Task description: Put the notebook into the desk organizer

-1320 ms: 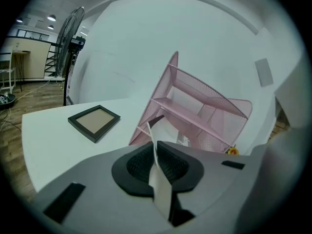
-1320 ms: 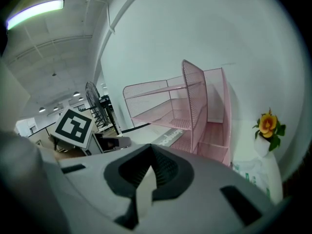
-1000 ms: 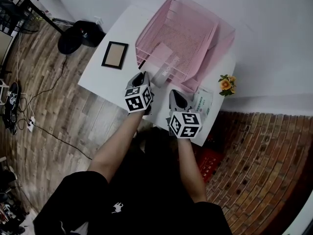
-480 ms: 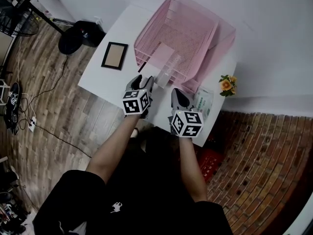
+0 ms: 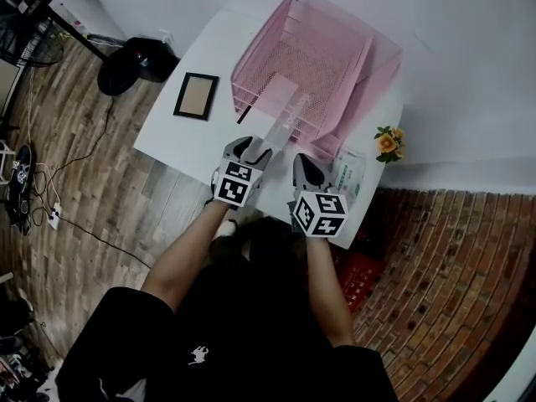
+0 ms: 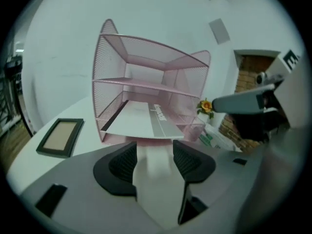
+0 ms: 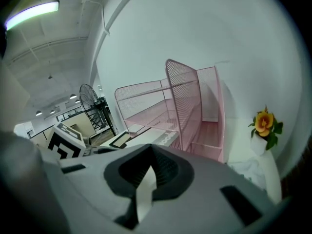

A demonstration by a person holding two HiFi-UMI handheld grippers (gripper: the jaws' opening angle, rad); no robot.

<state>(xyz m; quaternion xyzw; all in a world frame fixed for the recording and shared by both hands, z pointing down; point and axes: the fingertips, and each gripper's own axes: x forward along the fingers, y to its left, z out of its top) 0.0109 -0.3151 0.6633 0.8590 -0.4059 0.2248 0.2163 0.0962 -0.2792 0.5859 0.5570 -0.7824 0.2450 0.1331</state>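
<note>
Pink organizer (image 7: 183,96) ahead; hand-held gripper (image 7: 151,155) jaws together

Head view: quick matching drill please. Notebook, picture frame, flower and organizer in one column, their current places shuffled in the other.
Things:
1 notebook
2 picture frame
3 flower
4 desk organizer

Places:
A flat on the table, left of the organizer
B near the table's right edge
C partly in the lowest tier, front end sticking out
D at the table's far side, open front toward the person

Pairs: 1-C; 2-A; 3-B; 4-D
</note>
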